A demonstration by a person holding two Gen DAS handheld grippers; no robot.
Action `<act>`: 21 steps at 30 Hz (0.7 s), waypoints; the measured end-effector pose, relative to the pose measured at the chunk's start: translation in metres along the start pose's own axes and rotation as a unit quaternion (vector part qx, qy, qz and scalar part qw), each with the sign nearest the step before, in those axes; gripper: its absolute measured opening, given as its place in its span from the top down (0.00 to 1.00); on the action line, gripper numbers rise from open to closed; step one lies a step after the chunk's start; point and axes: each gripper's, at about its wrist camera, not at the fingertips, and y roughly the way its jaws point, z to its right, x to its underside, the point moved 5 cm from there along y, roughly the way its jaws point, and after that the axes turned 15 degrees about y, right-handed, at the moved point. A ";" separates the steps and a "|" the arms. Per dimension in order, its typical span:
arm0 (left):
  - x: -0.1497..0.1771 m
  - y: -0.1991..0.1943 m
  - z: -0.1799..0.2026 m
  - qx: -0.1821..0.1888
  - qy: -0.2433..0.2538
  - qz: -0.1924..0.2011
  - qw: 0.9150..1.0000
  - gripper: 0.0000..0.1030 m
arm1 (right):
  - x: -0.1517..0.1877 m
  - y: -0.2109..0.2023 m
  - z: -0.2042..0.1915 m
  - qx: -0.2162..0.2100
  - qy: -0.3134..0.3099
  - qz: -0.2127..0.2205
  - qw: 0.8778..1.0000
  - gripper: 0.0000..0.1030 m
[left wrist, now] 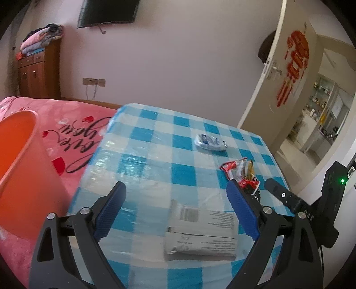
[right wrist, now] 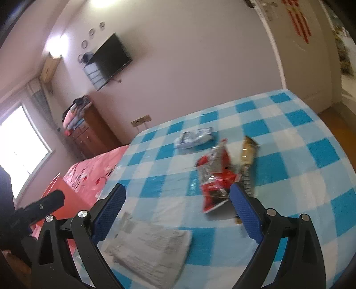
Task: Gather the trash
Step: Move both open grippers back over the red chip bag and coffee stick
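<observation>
Both your grippers, left (left wrist: 175, 200) and right (right wrist: 176, 202), hang spread wide, holding nothing. Three trash pieces lie on the checked table (left wrist: 155, 142): grey packet (left wrist: 200, 231), red wrapper (left wrist: 241, 173), blue-white wrapper (left wrist: 209, 142).

A bedroom with pale walls and daylight coming in from your left.

Ahead of your left claw, a flat black television (left wrist: 108, 12) hangs on the pale wall (left wrist: 178, 62), with a socket strip (left wrist: 94, 81) lower down, its cables dangling. To the far left of it stands a wooden cabinet (left wrist: 39, 71) with folded clothes (left wrist: 41, 37) piled on top. To the right a white door (left wrist: 287, 73) bearing a red paper decoration (left wrist: 293, 66) stands open onto a brighter room with shelving (left wrist: 320, 104). From your right claw's view, a bright window (right wrist: 20, 146) glows far to the left, with an air conditioner (right wrist: 50, 66) mounted high beside it. A pink bedspread (left wrist: 73, 124) lies left of the blue checked tabletop (left wrist: 155, 144).
</observation>
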 end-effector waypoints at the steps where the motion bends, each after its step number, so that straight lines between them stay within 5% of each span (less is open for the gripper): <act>1: -0.001 0.006 0.006 0.005 0.005 -0.004 1.000 0.11 | -0.004 -0.001 0.008 0.004 0.007 0.003 1.000 0.09; 21: -0.010 0.095 0.093 0.078 0.047 -0.062 0.994 0.11 | -0.042 -0.005 0.094 0.045 0.083 0.023 0.995 0.09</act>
